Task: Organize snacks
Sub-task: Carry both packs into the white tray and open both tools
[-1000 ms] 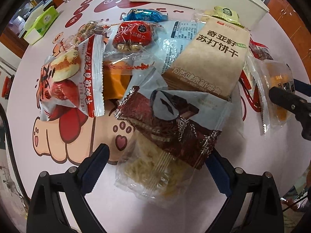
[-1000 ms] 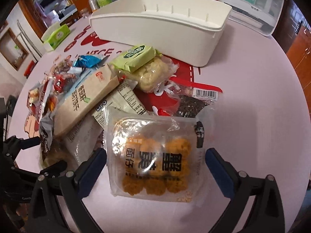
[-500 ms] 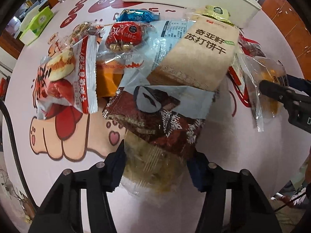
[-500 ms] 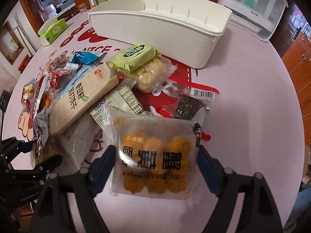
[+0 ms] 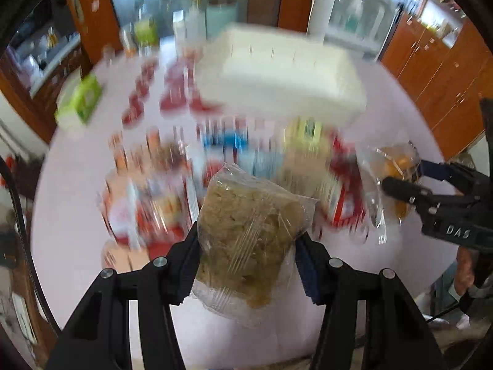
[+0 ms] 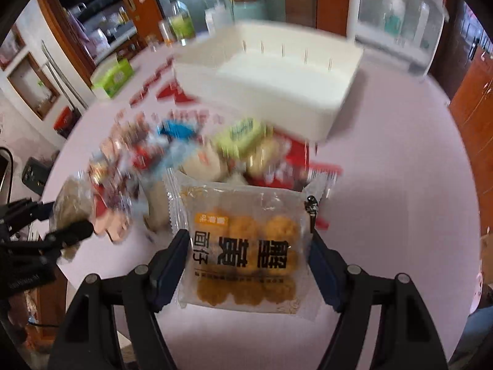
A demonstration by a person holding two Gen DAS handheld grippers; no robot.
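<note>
My left gripper is shut on a clear packet of pale crumbly snack and holds it above the table. My right gripper has a clear packet of golden fried balls between its pads, lifted off the table, and its jaws are closing on it. Each wrist view also shows the other gripper at its edge, packet in hand. The remaining pile of snack packets lies blurred on the pink table below. Behind the pile stands the white bin, which looks empty.
A green tissue box sits at the table's far left edge. Bottles and jars stand behind the bin, and a clear-doored cabinet is at the back right. Wooden cupboards ring the room.
Both grippers have closed on their packets and risen with them off the table. The pile now lies farther below, and the views have tilted up to show the bin and the room.
</note>
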